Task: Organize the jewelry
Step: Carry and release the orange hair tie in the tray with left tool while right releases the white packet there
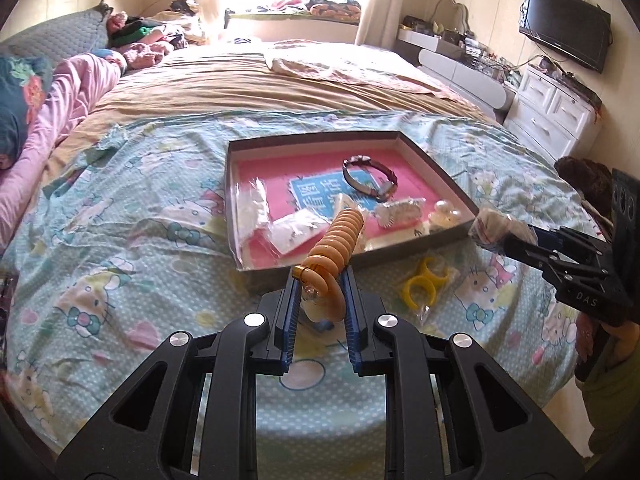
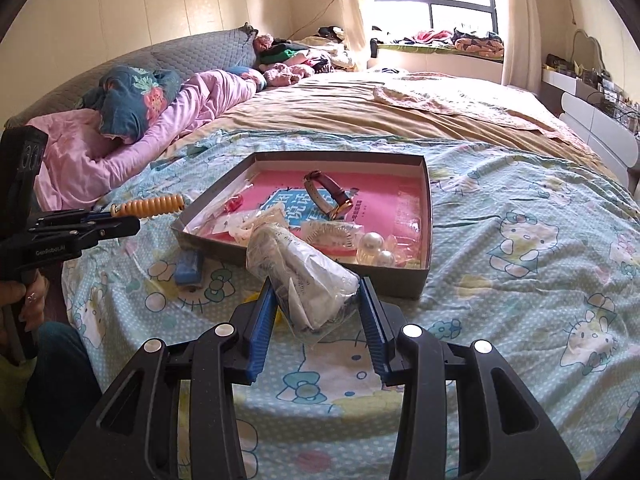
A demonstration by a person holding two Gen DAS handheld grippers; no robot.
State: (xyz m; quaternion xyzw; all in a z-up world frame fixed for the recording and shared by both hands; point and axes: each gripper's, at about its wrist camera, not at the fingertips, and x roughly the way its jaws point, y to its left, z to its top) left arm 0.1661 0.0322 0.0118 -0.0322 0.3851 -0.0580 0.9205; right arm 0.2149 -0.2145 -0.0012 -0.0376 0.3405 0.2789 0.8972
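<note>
Left gripper [image 1: 320, 280] has its jaws clamped tight on an orange coiled hair tie [image 1: 338, 240], which sticks out past the fingertips toward the grey tray [image 1: 436, 168] just ahead. Right gripper [image 2: 316, 284] is squeezing a crinkly plastic bag [image 2: 300, 276] between its pads, tray [image 2: 427, 216] right in front too. A watch [image 2: 328, 194] and pearls [image 2: 378, 250] sit inside the tray.

A cartoon-print sheet [image 2: 500, 208] covers the near bed, a tan blanket [image 2: 360, 112] beyond it. Pink bedding [image 2: 120, 148] lies far left beside a floral pillow [image 2: 132, 100]. A television [image 1: 566, 26] hangs far right above white drawers [image 1: 554, 110].
</note>
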